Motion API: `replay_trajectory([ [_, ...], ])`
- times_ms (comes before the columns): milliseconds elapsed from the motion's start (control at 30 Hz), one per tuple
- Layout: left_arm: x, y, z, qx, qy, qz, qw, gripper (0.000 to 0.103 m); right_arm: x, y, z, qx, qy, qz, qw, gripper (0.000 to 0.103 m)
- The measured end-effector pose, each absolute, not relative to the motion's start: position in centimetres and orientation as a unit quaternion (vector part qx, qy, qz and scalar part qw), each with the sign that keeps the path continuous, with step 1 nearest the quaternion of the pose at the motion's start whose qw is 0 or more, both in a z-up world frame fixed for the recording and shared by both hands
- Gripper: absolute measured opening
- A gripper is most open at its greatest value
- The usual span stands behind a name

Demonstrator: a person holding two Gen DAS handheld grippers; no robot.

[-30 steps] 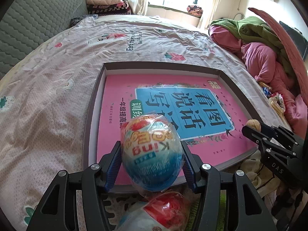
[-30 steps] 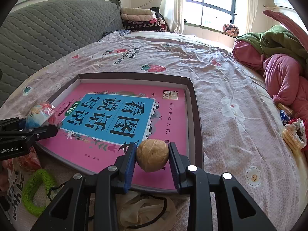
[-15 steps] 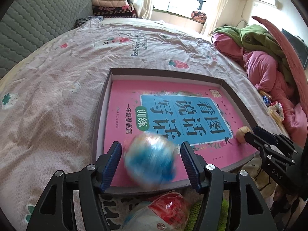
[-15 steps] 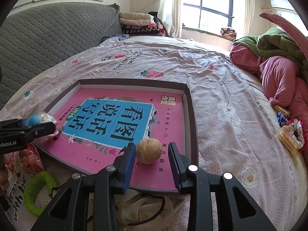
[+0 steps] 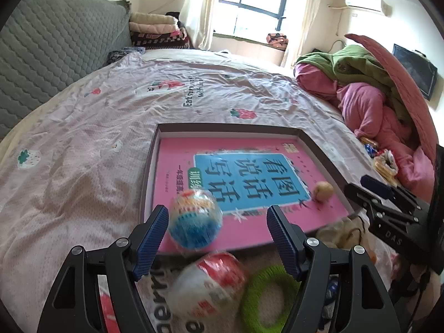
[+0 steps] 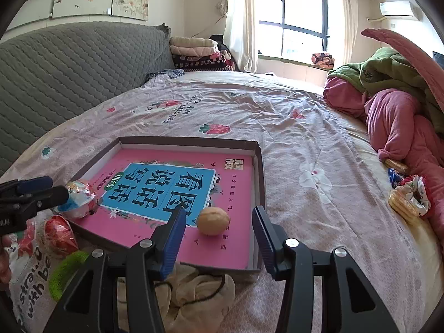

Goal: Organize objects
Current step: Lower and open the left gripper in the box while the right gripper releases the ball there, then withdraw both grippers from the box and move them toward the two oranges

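Walnut (image 6: pixel 213 220) between open right gripper (image 6: pixel 219 234) jaws

A shallow tray (image 6: pixel 259 183) lies on a bed (image 6: pixel 319 144), holding a book (image 6: pixel 177 183). On the book, a wrapped egg (image 6: pixel 79 199) sits near-left and a walnut (image 6: pixel 213 220) near-right. Another egg (image 6: pixel 59 234) and a ring (image 5: pixel 270 294) lie nearer, outside the tray.

A blue-and-white wrapped egg (image 5: pixel 195 223) and a tan walnut (image 6: pixel 213 220) lie on the pink book (image 6: pixel 222 183) inside the tray (image 6: pixel 260 166).
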State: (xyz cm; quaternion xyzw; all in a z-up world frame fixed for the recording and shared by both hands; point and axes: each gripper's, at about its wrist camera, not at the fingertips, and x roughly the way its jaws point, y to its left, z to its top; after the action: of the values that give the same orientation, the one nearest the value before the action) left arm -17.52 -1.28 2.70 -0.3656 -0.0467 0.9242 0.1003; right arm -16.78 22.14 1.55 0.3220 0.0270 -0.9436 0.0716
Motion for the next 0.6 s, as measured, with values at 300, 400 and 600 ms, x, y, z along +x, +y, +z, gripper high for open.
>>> replay_trajectory([
  [300,-13.2,-0.4,3.0,-0.353,-0.042,0.929,0.100,0.075,-13.8,22.4,2.2,0.309,0.024,-0.948,0.066,0.050],
  [400,-11.9,-0.2,2.7,-0.358,-0.043,0.927,0.106,0.075,-12.7,22.5,2.2,0.307,0.022,-0.949,0.065,0.054],
  [600,-9.8,0.3,2.3,-0.358,-0.038,0.927,0.109,0.075,-10.5,22.1,2.4,0.300,0.031,-0.951,0.068,0.056],
])
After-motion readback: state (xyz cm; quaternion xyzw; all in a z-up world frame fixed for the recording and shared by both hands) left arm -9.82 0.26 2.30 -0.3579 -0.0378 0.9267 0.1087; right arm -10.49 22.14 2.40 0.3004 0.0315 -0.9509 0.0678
